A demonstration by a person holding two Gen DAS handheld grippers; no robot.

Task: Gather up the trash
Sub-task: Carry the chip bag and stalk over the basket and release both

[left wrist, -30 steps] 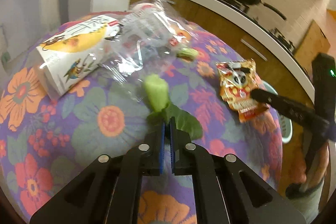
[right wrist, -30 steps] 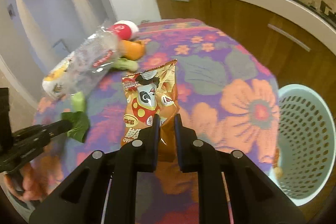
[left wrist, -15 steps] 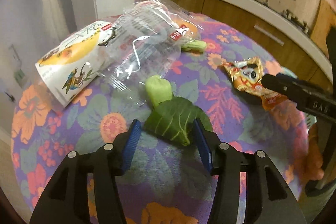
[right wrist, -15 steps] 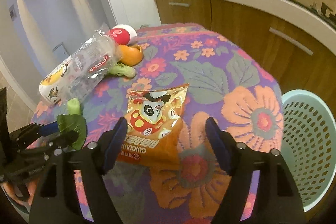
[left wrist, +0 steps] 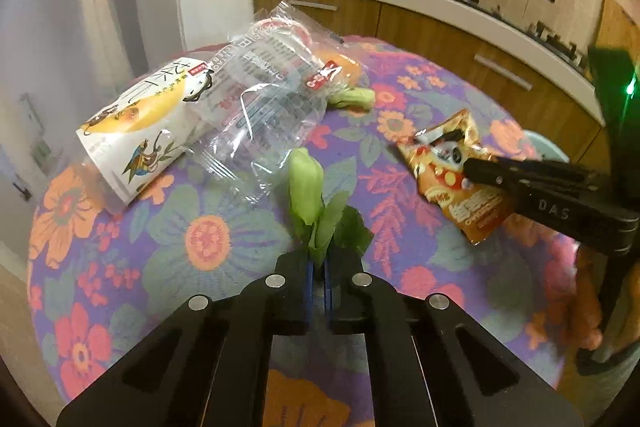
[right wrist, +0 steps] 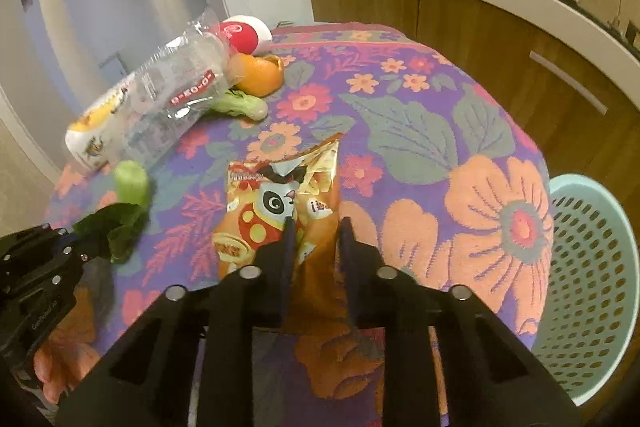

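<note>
My left gripper (left wrist: 317, 265) is shut on the leafy end of a green bok choy piece (left wrist: 308, 183), which lies on the floral tablecloth (left wrist: 192, 239). The bok choy also shows in the right wrist view (right wrist: 130, 183). My right gripper (right wrist: 316, 231) has its jaws closing around the lower part of an orange snack bag (right wrist: 280, 195), which lies flat on the cloth; the jaws stand a little apart. The snack bag also shows in the left wrist view (left wrist: 452, 167), where the right gripper (left wrist: 476, 167) reaches it from the right.
A clear plastic wrapper (left wrist: 272, 95), a white paper cup (left wrist: 140, 131), an orange peel (right wrist: 260, 75), a second bok choy stem (right wrist: 240, 105) and a red and white ball (right wrist: 244, 35) lie at the far side. A light blue basket (right wrist: 592, 267) stands off the table's right edge.
My left gripper opened around the bok choy leaf, then shut on it. My right gripper opened wide above the snack bag, then narrowed around its lower part.
</note>
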